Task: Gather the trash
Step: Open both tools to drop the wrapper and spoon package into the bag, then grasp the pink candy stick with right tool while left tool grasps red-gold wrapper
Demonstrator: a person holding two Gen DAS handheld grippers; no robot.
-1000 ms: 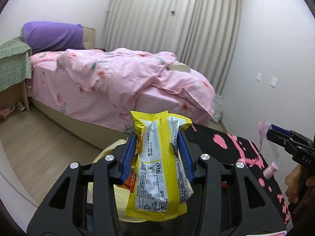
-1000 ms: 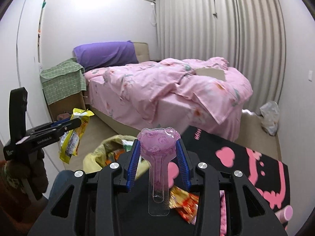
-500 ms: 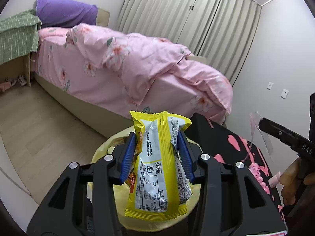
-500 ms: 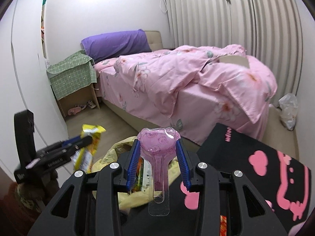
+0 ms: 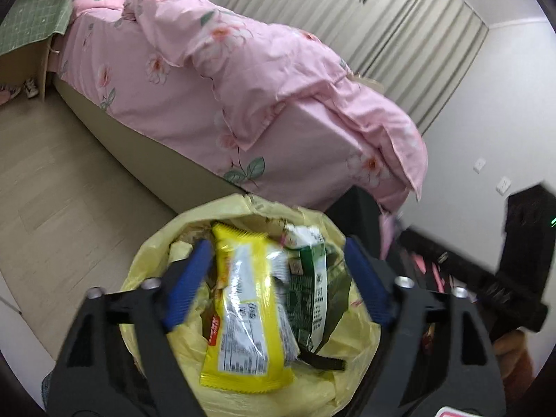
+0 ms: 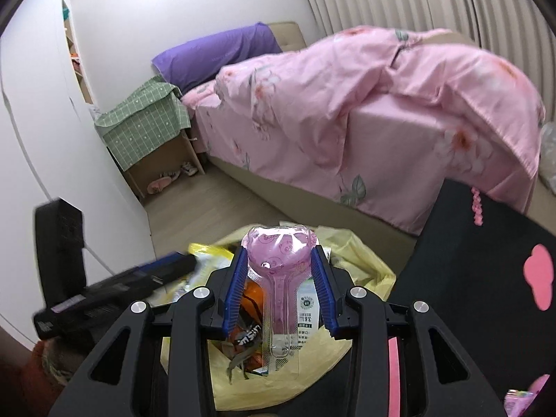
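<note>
Item: left hand-held gripper (image 5: 274, 278), over the mouth of the yellow trash bag (image 5: 351, 333). Change noted: half a second ago its blue pads pinched the yellow snack wrapper (image 5: 243, 316); its jaws have just been opening and now stand spread, pads clear of the wrapper on both sides. The wrapper lies between them, tipped into the bag opening, blurred, so whether it has settled or is dropping cannot be told. Beside it, at 3 o'clock, a green-and-white wrapper (image 5: 312, 299) sits in the bag. Bearing on the task: this piece reads as delivered; the left hand is free for another. Item: right hand-held gripper (image 6: 278, 285), also above the bag, which has come much nearer in its view than a second ago. It pinches a clear packet with a pink heart-shaped moulding (image 6: 278, 257), pads pressed on the heart's two sides, tail hanging toward an orange wrapper (image 6: 250, 316) inside; release not yet made. Surroundings: bed with pink floral quilt (image 6: 347, 104) at 12 o'clock, purple pillow (image 6: 222, 55) at 11, green checked cloth (image 6: 146, 121) on a bedside unit at 10, black worktop with pink shapes (image 6: 486, 243) at 3. Obstruction: the two grippers crowd one opening, left one at 9 o'clock of the right; the bag's slack rim could fold inward.
</note>
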